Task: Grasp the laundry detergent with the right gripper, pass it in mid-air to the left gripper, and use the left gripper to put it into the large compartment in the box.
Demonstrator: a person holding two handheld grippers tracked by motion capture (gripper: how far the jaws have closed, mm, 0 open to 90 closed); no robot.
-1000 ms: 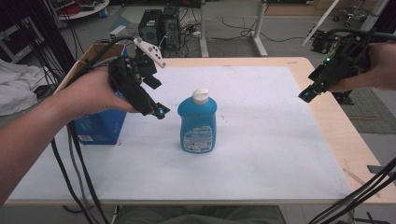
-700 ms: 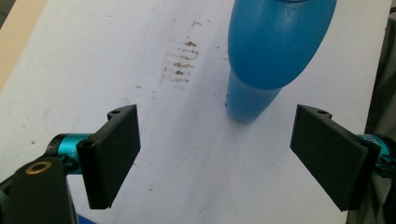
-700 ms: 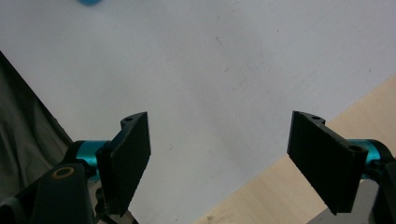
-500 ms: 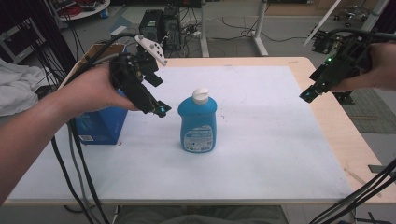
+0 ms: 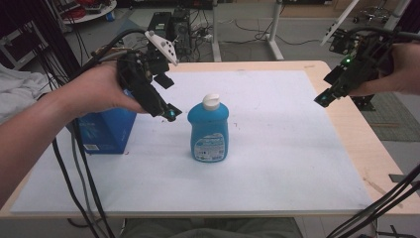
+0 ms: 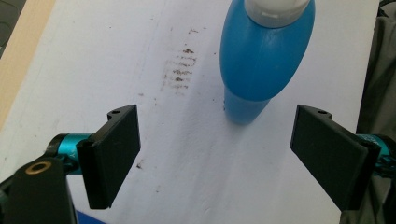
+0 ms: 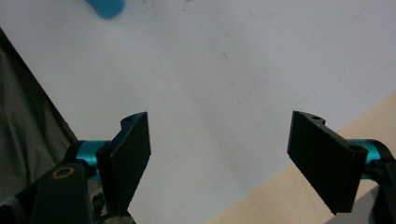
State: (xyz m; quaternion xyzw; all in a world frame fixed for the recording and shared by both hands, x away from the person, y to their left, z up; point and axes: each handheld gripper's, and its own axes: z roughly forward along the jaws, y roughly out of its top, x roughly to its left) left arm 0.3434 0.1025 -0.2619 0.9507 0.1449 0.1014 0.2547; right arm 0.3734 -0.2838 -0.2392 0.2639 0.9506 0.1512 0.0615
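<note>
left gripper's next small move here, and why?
Probably ease the left gripper forward and down toward the blue bottle. Its fingers stand wide open with nothing between them, and in the left gripper view the bottle sits upright ahead, a little right of centre and clear of both. The right gripper hangs open over the table's far edge, well away.

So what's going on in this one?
A person holds a gripper in each hand over a table covered in white paper. The left gripper, jaws open, hangs just beside a blue soap bottle that stands upright mid-table, not touching it. The right gripper, also open and empty, hovers at the table's right edge. A blue box sits at the left.
</note>
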